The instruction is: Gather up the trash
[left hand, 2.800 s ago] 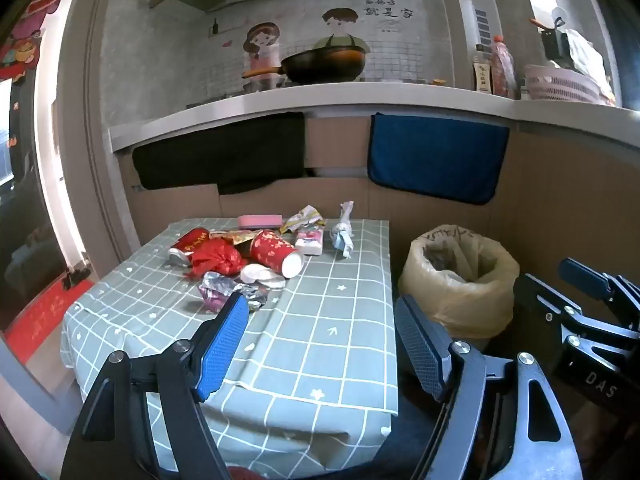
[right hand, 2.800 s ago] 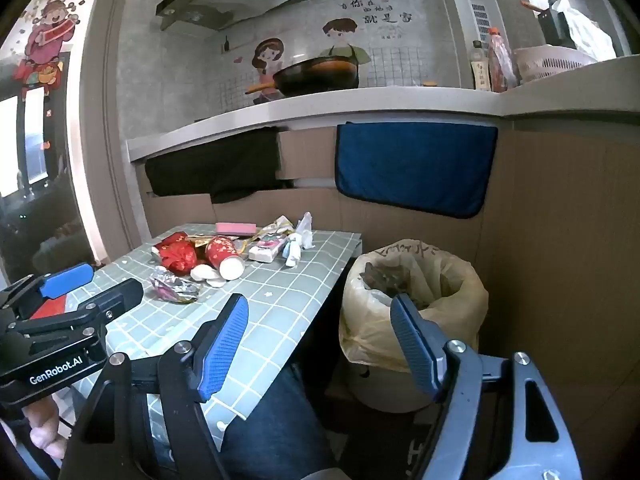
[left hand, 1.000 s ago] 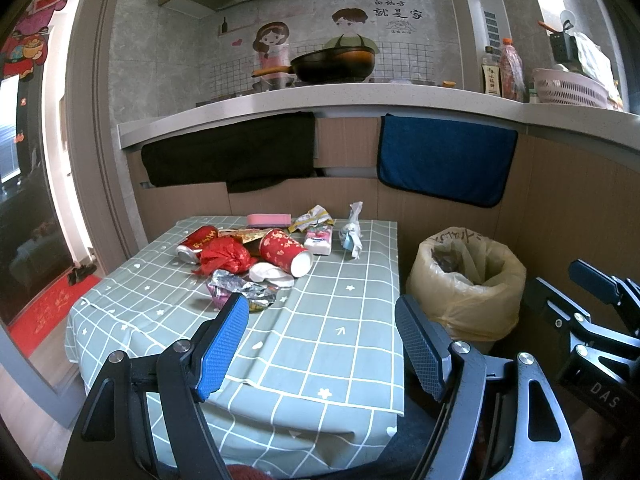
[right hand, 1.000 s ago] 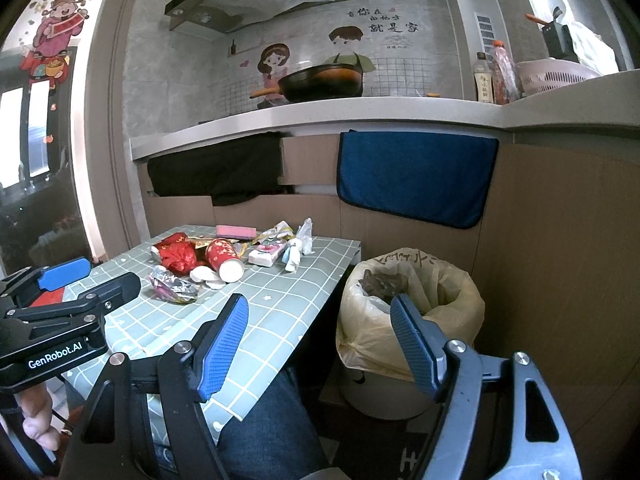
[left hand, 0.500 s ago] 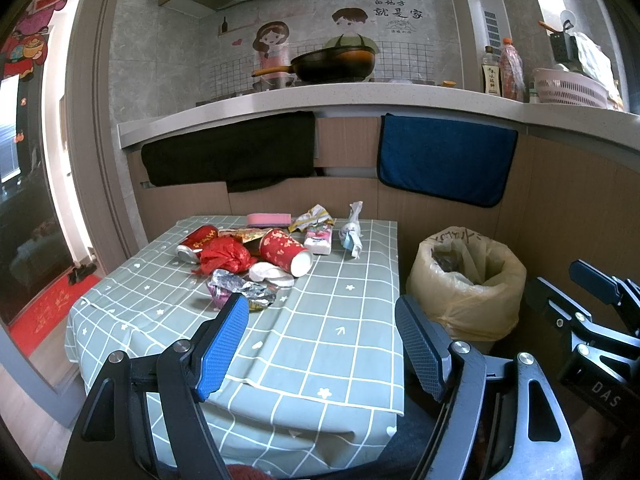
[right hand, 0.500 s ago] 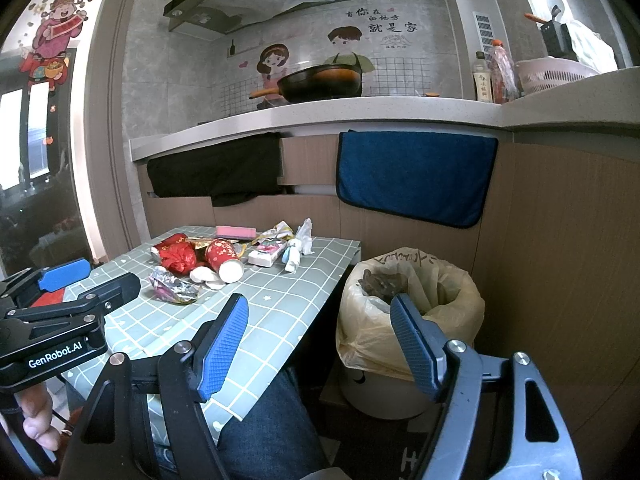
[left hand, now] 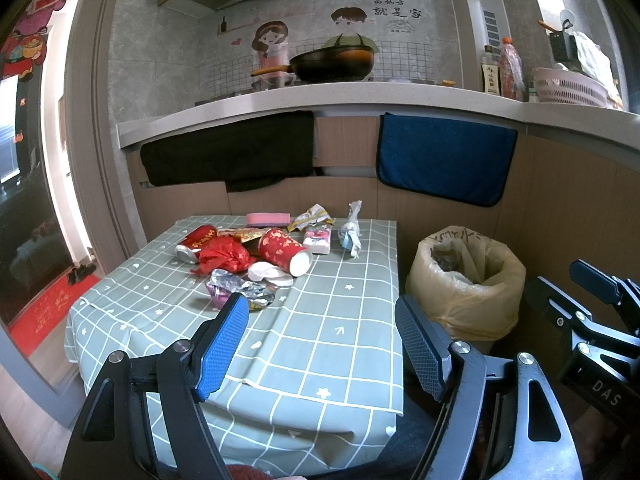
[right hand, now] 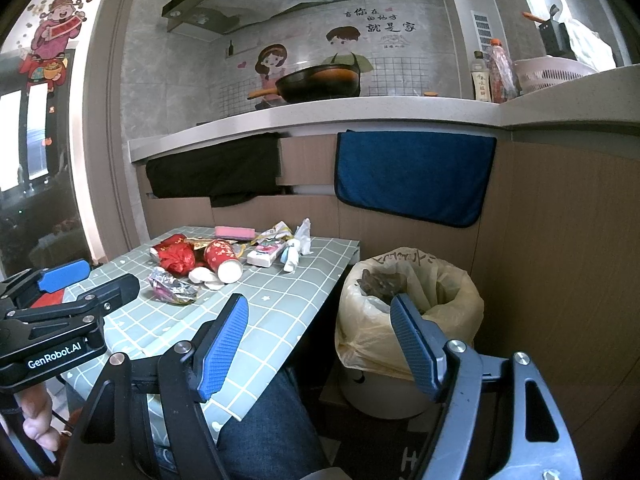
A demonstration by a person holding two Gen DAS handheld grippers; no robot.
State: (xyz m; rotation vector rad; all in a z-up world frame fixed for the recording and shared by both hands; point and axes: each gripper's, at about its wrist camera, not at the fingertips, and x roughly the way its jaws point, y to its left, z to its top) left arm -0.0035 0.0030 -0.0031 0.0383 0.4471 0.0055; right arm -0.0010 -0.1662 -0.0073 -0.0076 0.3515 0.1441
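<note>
Left wrist view: left claw (left hand: 322,346) spread wide and empty at bottom centre, over checked worktop (left hand: 340,332); beyond, mid-frame, trash pile (left hand: 260,258) with red cup (left hand: 285,255); lined bin (left hand: 466,282) at right. Right wrist view: right claw (right hand: 318,346) likewise agape, holding nothing, bin (right hand: 408,312) just behind.

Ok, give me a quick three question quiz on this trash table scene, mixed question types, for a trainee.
1. True or false: the red paper cup with the white base stands upright on the green checked tablecloth.
2. Which holds something: A) left gripper B) right gripper C) neither?
3. Fill in: the bin lined with a yellowish plastic bag sits on the floor, off the table's ___ side.

Key: 1 false, it lies on its side. 2 C, both open. 3 right.
</note>
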